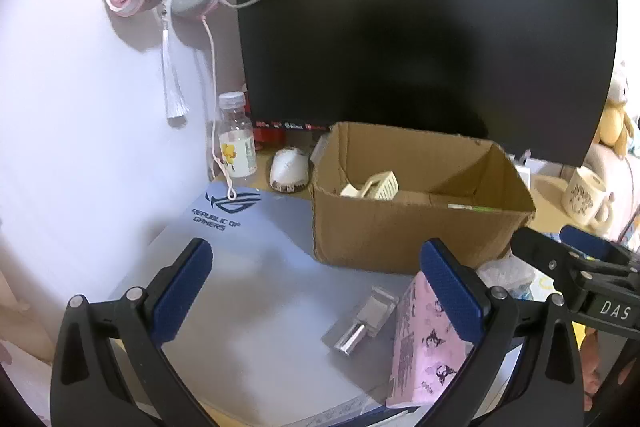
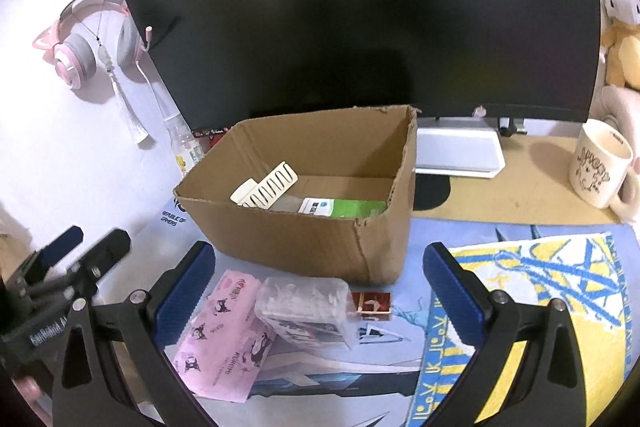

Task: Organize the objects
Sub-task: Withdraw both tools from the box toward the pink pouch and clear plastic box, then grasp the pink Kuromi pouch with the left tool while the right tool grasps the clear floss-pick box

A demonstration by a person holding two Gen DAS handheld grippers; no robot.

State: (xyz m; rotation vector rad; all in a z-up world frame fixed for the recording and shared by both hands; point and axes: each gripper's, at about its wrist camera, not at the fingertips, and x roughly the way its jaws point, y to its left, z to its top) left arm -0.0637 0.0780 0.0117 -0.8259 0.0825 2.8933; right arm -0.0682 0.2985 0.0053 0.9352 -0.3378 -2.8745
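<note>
Right wrist view shows right claw (image 2: 318,291) spread wide, empty, above pink tissue pack (image 2: 224,339); left claw (image 1: 316,291) is spread too.

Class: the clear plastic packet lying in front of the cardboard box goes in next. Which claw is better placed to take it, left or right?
Right. The right claw is open with the clear plastic packet between its fingers. The left claw frames bare mat beside the pink tissue pack.
</note>
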